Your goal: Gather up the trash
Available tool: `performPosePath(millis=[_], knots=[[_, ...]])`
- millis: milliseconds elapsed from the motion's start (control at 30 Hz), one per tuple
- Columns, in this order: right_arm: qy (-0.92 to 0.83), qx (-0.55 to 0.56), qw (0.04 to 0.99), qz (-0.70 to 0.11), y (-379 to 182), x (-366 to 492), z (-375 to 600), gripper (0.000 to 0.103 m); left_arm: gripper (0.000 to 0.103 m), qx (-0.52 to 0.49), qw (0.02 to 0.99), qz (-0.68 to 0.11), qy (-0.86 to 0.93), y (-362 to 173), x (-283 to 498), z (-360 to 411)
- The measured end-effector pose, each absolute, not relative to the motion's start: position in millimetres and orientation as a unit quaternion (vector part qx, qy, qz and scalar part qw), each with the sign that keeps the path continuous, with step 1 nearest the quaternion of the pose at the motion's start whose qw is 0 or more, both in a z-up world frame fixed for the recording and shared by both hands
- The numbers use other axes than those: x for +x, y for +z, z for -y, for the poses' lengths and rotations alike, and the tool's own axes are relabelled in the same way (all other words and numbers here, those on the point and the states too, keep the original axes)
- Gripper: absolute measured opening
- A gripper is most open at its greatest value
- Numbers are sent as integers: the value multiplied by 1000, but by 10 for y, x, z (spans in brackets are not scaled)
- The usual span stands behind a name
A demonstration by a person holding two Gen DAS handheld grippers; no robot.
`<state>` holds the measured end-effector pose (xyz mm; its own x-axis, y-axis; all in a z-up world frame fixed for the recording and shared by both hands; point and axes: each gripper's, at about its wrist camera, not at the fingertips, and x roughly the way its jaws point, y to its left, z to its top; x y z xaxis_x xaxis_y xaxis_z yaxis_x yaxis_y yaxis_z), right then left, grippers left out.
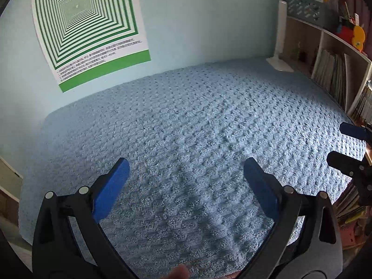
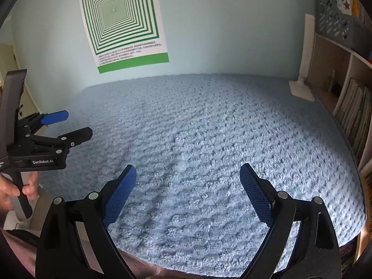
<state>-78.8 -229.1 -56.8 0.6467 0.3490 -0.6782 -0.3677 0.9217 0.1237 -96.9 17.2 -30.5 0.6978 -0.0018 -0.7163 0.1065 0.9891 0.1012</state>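
No trash shows in either view, so where the task's thing lies cannot be told from here. Ahead of and beneath both claws is only a blue textured blanket (image 1: 197, 121) spread over what looks like a bed, bare of litter.

The left claw (image 1: 187, 181) hangs above the blanket with its blue pads spread wide and nothing between them. The right claw (image 2: 188, 186) is likewise agape and empty, just off to the left claw's right side.

The step in hand is, I judge, searching. Doing it well means sweeping the cameras toward the floor and the blanket's edges, keeping both claws apart from each other and open until a piece is found.

No bin or bag is in view. Beyond the right claw, to its right, a wooden shelf unit (image 2: 344, 86) has compartments holding upright books, and a perforated crate (image 2: 337, 21) sits on top, contents unclear. A white lamp (image 2: 304, 69) stands at the far corner, and a green-striped poster (image 2: 123, 21) hangs ahead.
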Motion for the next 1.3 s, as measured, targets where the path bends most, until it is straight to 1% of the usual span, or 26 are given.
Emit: performPosePath(millis=[500, 1000, 1300], knots=[[243, -26, 895, -374, -558, -329, 1723, 90, 96, 26, 919, -392, 38, -310, -854, -775], [238, -38, 894, -379, -562, -249, 1498, 90, 96, -4, 915, -399, 56, -410, -703, -1051], [226, -35, 896, -380, -577, -185, 1487, 90, 96, 3, 912, -404, 74, -468, -604, -1171]])
